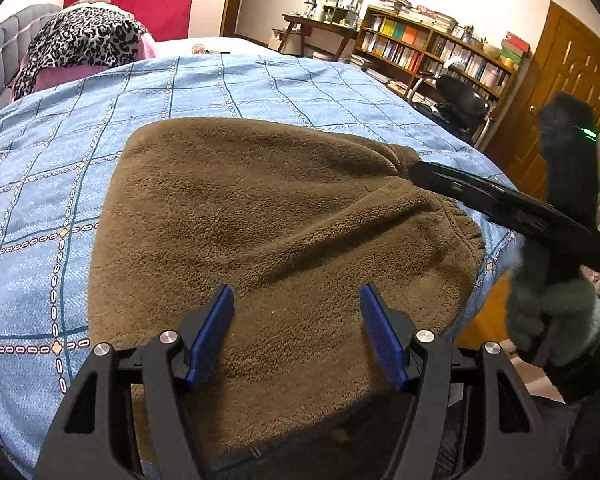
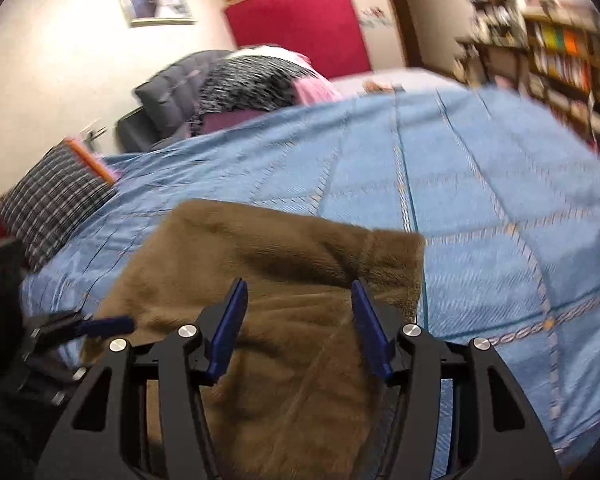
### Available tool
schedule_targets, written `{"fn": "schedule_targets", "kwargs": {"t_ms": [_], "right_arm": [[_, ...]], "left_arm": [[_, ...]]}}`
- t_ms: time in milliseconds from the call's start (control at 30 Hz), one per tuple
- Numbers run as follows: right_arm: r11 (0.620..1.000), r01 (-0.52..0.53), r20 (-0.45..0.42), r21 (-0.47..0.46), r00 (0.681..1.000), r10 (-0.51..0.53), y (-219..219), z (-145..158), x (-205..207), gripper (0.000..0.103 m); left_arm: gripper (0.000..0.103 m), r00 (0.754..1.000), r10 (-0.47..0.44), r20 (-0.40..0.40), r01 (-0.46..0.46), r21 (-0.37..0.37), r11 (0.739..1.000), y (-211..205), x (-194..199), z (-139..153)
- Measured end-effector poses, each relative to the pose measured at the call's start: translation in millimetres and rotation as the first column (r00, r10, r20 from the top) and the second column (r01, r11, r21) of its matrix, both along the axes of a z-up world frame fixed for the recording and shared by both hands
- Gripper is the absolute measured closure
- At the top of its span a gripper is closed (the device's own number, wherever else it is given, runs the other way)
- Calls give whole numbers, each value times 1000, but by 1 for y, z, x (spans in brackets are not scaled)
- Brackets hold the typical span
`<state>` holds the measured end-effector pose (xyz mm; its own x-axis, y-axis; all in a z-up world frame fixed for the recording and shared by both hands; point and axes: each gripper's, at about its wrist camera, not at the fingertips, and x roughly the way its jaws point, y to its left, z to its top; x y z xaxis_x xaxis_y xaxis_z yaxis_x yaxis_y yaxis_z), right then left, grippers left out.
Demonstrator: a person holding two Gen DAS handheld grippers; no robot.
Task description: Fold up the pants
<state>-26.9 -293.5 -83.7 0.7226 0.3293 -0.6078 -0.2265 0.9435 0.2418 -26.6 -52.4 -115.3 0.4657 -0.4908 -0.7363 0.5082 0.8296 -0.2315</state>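
Observation:
Brown fleece pants (image 1: 260,216) lie folded on the blue checked bedspread (image 1: 60,184). My left gripper (image 1: 296,300) hovers open over their near part, with nothing between its blue pads (image 1: 216,332). At the far right corner of the pants, a gloved hand (image 1: 552,320) holds my right gripper (image 1: 416,174) with its tip at the bunched edge. In the blurred right wrist view the right gripper (image 2: 299,286) stands open above the pants (image 2: 284,248), no cloth pinched between its pads. The left gripper (image 2: 108,325) shows at the left edge of the pants.
A leopard-print cloth (image 1: 80,40) and a plaid pillow (image 2: 52,204) lie at the head of the bed. Past the bed's right edge stand a bookshelf (image 1: 420,48), a black chair (image 1: 460,96) and a wooden door (image 1: 572,80).

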Motion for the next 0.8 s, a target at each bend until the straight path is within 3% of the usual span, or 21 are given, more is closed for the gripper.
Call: {"fn": "schedule_targets", "kwargs": {"t_ms": [133, 233, 467, 600, 667, 800], "right_arm": [[992, -62, -57, -114, 997, 56, 9, -21, -13, 47], [987, -68, -64, -144, 996, 60, 7, -41, -15, 47], [994, -51, -71, -99, 997, 44, -1, -47, -10, 46], [999, -24, -65, 22, 998, 25, -15, -26, -15, 46], [997, 9, -58, 83, 998, -4, -25, -17, -15, 35], [980, 85, -111, 182, 992, -65, -47, -19, -5, 27]], "left_arm": [[37, 1000, -14, -2, 14, 26, 1000, -1, -1, -6], [37, 999, -38, -1, 38, 31, 999, -4, -4, -12], [37, 999, -24, -39, 24, -2, 1000, 0, 0, -5], [22, 998, 38, -55, -41, -63, 997, 18, 12, 13], [22, 996, 82, -32, -84, -71, 994, 29, 19, 24], [18, 987, 159, -4, -159, -78, 984, 48, 37, 34]]}}
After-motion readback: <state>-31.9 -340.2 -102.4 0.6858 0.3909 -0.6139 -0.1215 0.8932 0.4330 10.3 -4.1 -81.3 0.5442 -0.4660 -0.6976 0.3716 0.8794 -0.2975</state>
